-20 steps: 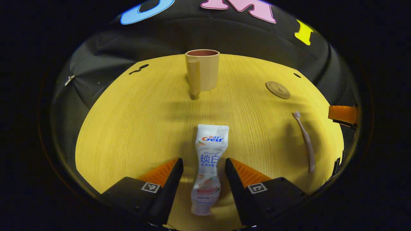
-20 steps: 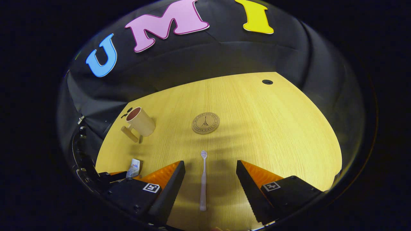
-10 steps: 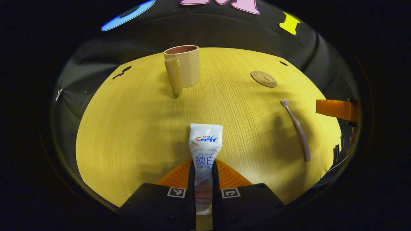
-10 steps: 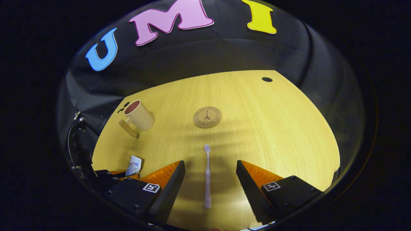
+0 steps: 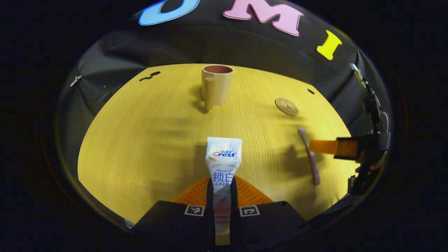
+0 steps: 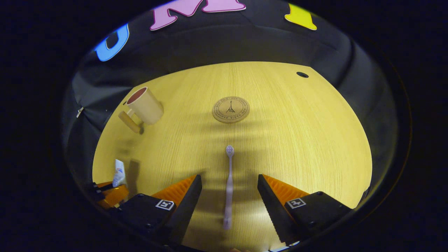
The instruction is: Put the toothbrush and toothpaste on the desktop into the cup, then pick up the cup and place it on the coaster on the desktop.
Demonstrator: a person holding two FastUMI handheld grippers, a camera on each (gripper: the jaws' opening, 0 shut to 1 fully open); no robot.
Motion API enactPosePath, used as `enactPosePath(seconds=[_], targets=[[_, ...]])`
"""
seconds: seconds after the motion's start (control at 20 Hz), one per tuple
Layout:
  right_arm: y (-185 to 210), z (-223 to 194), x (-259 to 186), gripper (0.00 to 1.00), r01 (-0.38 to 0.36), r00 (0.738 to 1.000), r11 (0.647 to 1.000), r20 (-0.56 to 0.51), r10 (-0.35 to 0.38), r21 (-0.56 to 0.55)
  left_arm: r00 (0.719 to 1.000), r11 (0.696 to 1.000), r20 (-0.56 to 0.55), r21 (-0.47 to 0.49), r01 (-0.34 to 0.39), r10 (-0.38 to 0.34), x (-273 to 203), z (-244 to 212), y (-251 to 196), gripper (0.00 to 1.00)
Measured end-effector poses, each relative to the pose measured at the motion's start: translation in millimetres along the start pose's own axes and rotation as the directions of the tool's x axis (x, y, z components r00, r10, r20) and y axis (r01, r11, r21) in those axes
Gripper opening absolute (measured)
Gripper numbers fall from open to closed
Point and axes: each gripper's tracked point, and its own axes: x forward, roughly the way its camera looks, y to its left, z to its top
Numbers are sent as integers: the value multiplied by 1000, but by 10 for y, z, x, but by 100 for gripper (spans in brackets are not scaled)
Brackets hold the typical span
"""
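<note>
Meanwhile, at the bottom centre of the left gripper view, the left gripper [image 5: 222, 196] is clamped on the lower half of the toothpaste [image 5: 223, 164], both fingers pressing its sides and the tube's crimped end pointing up the frame. Beyond it, at upper centre, the cup [image 5: 216, 85] stands upright on the yellow wood-grain desktop [image 5: 140, 133], handle toward the camera, with bare desktop between cup and tube. The round coaster [image 5: 286, 106] lies right of the cup.

Low in the right gripper view, the right gripper [image 6: 229, 196] has its fingers spread wide with the toothbrush [image 6: 229, 185] lying flat between them, touched by neither, its head pointing at the coaster up the frame.
</note>
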Motion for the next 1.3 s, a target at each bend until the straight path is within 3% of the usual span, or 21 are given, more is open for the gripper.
enactPosePath(seconds=[0.3, 0.65, 0.7, 0.75, 0.8, 0.85, 0.9, 0.95, 1.0, 1.05, 1.1, 1.15, 1.3], targets=[[-41, -143, 137, 98, 53, 998, 998, -47, -52, 25, 998, 1000, 62, 1, -15, 15, -382, 82, 73, 22], [-75, -229, 174, 95, 106, 992, 994, -61, -108, -37, 999, 1000, 38, -22, -10, 11, -454, -118, 166, 22], [-67, -230, 183, 91, 109, 992, 993, -62, -111, -35, 999, 1000, 38, -22, -11, 11, -469, -131, 169, 22], [-65, -224, 189, 78, 112, 992, 993, -63, -113, -29, 999, 1000, 37, -20, -12, 13, -486, -148, 176, 22], [-59, -223, 191, 72, 115, 991, 993, -69, -116, -25, 999, 1000, 36, -18, -14, 15, -495, -151, 190, 22], [-49, -228, 182, 46, 117, 990, 993, -81, -119, -27, 999, 1000, 35, -17, -15, 16, -500, -160, 194, 22], [-28, -237, 193, 52, 111, 989, 993, -94, -114, -32, 999, 1000, 34, -20, -17, 18, -505, -160, 210, 22], [-27, -231, 193, 44, 109, 988, 993, -101, -113, -38, 999, 1000, 36, -24, -17, 18, -507, -155, 221, 22], [-20, -233, 192, 46, 108, 988, 993, -106, -112, -43, 999, 999, 40, -27, -18, 19, -516, -141, 228, 22], [-12, -228, 197, 27, 100, 988, 994, -109, -105, -53, 999, 999, 41, -32, -20, 21, -502, -146, 226, 22], [1, -220, 191, 27, 88, 990, 994, -107, -94, -60, 999, 999, 41, -36, -22, 24, -503, -137, 237, 22], [-9, -199, 218, 11, 84, 990, 995, -110, -89, -53, 999, 999, 41, -39, -26, 27, -515, -139, 247, 22], [93, -232, 200, 9, 8, 994, 994, -107, -20, -105, 998, 998, 44, -52, -35, 37, -499, -133, 246, 22]])
